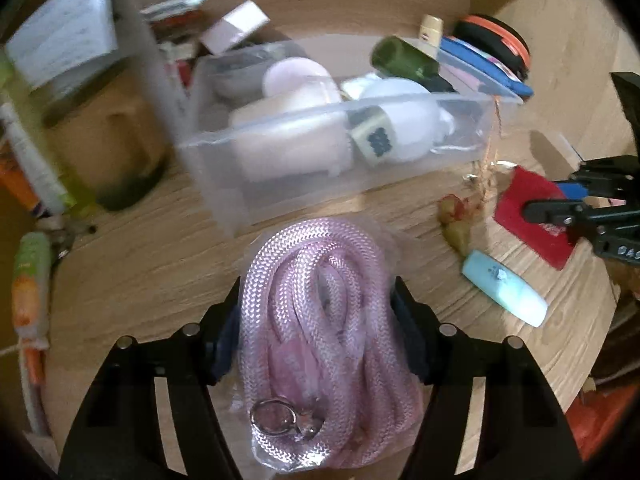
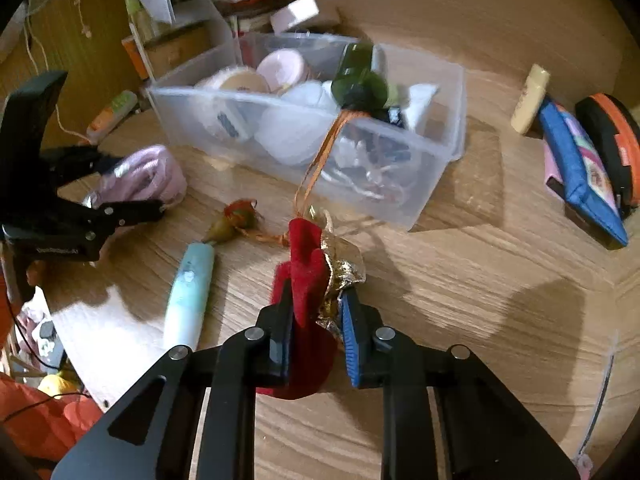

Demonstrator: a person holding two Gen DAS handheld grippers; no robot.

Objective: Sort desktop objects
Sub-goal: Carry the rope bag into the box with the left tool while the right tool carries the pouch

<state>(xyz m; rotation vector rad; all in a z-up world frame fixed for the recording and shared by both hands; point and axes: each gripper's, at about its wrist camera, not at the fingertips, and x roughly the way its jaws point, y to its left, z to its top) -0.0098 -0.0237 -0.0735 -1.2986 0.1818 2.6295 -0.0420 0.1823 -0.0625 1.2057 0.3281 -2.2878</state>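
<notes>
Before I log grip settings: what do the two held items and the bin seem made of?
Left gripper holds a pink rope: braided, glossy synthetic weave, in clear film. Right gripper holds a red pouch: matte, velvet-like nap, with crinkled gold foil. Bin: translucent, probably plastic.

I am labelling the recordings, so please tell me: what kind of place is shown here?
Probably a home desk: a wood-grain desktop, a clear plastic storage bin filled with small toiletries, and a white desk organizer behind it.
</notes>
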